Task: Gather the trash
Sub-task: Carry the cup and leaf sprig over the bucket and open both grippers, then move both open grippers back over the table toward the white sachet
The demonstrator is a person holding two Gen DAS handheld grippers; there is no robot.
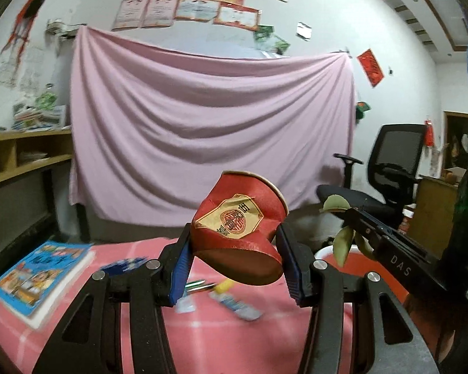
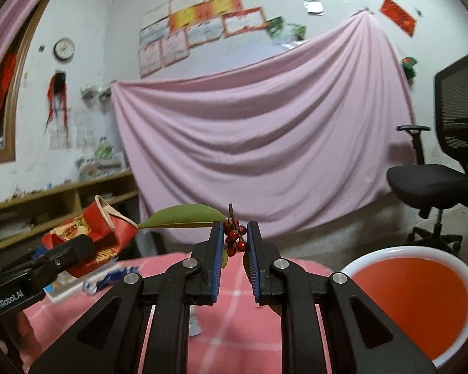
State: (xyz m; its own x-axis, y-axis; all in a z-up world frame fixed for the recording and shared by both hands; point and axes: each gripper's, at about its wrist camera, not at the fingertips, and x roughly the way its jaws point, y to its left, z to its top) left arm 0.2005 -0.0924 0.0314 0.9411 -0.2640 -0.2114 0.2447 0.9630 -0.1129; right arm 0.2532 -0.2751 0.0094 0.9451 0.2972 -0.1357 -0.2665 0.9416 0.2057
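Left gripper (image 1: pixel 234 260) clamped partway open on a crumpled red paper cup (image 1: pixel 240 227), held tilted above the pink checked tablecloth (image 1: pixel 202 336). Right gripper (image 2: pixel 235 251) closed tight on a berry sprig (image 2: pixel 234 237) with green leaves, just beside the red bin (image 2: pixel 415 305).

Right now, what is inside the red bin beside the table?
The red bin shows only bare red wall through its white-rimmed mouth; no trash is visible. Its bottom is hidden by the near rim and the right tool.

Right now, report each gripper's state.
Left gripper: closed on the crushed red paper cup.
Right gripper: closed on the berry sprig with leaves.
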